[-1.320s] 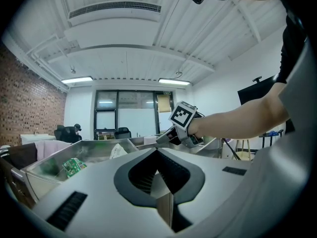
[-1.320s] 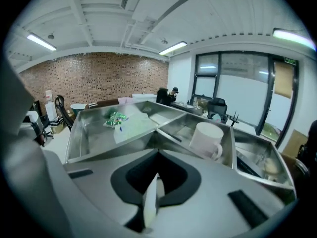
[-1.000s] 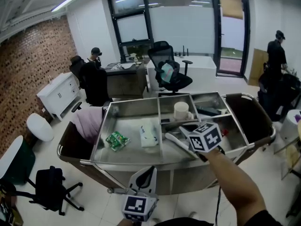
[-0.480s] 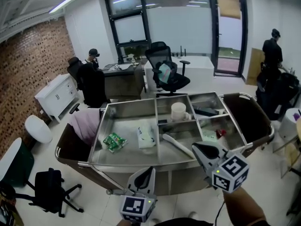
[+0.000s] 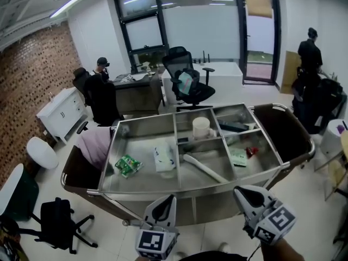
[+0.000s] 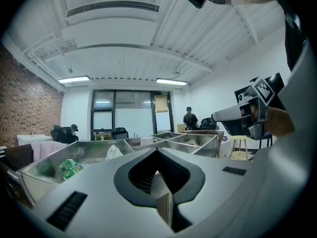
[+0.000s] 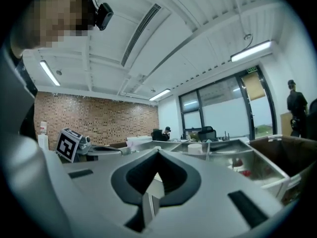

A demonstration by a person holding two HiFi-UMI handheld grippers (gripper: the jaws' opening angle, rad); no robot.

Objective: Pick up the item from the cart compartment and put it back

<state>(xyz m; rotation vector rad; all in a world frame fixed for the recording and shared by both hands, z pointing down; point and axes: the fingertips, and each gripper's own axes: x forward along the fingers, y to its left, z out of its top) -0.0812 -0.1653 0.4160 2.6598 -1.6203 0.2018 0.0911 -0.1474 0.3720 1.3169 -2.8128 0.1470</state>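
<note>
Both are hanging just short of the cart's [image 5: 138, 140] front rim, neither over a compartment; left hand-held gripper [image 5: 169, 199] is sitting with jaws together, nothing between them; right hand-held gripper [image 5: 240, 192] likewise pressed closed and empty; so nothing is lifted and every item is lying in the cart. I'm reading the white rod-like item [image 5: 204, 168], lying diagonally in the middle front compartment, as the likely target, though I can't settle that from here. To do the pick well, I'd be opening the jaws before crossing the rim, coming in from above rather than over the divider, straddling the rod across its narrow width near mid-length, lifting clear of the walls, then setting it down in the same compartment. The head view is giving the layout: green packet [image 5: 124, 165] and white tissue pack [image 5: 163, 159] in the big left bay, white cup [image 5: 200, 128] behind the rod, red item [image 5: 252, 151] on the right. The gripper views are adding the jaw seams, plainly closed; the left gripper view is also catching the right hand-held gripper from the side; the right gripper view is seeing into the right bay only at a grazing angle.
</note>
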